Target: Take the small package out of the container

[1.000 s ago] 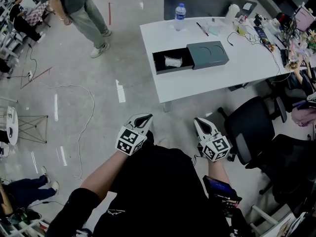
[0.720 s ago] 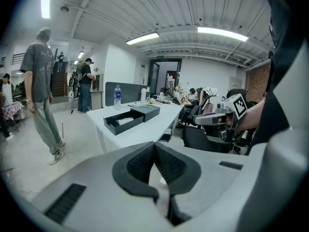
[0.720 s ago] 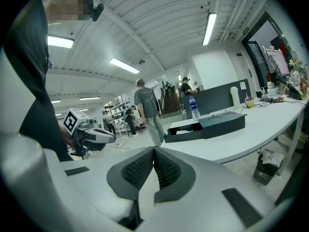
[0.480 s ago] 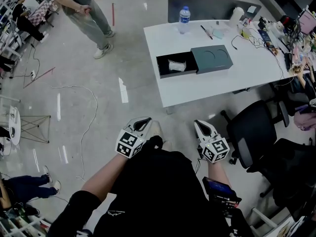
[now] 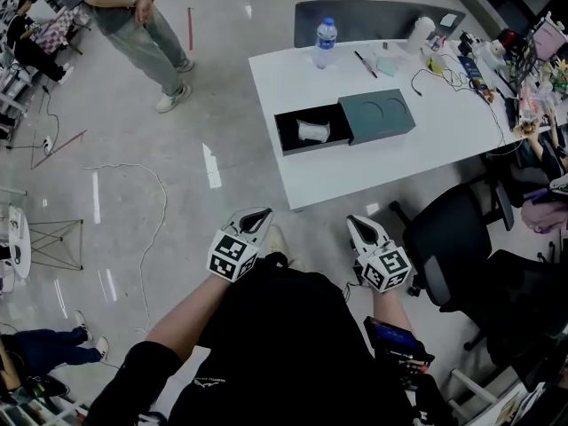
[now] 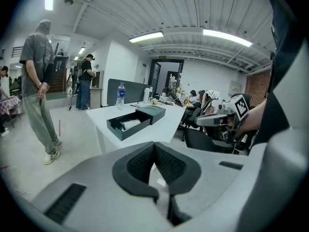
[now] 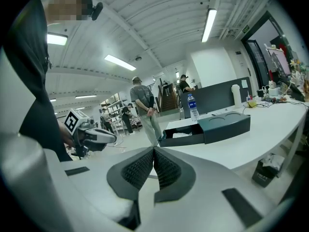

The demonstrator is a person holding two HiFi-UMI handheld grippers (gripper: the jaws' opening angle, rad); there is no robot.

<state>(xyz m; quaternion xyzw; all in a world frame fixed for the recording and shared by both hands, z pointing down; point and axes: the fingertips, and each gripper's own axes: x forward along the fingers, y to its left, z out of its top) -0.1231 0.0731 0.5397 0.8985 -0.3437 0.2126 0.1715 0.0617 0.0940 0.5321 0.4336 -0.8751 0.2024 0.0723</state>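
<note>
The small package [image 5: 312, 131], pale and crinkled, lies in the open tray of the dark container [image 5: 315, 148], in the upper middle of the head view. The tray stands pulled out to the left of its grey-green sleeve [image 5: 377, 116]. The container rests near the front left corner of the white surface [image 5: 355, 171], with a water bottle [image 5: 326, 43] behind it at the far edge and an office chair [image 5: 448, 238] off the surface's right end. Low in the frame, well apart from all this, the left claw [image 5: 256, 215] and the right claw [image 5: 360, 225] are held side by side in front of the person's body, both pointing towards the surface. Each claw's own view shows its ridged pads pressed together with nothing between them. By my reading the step in hand is the approach, and the package is untouched. The next move calls for closing the gap to the surface, spreading one claw's jaws, and lowering it into the tray from above so the pads straddle the package without catching the tray walls.
</note>
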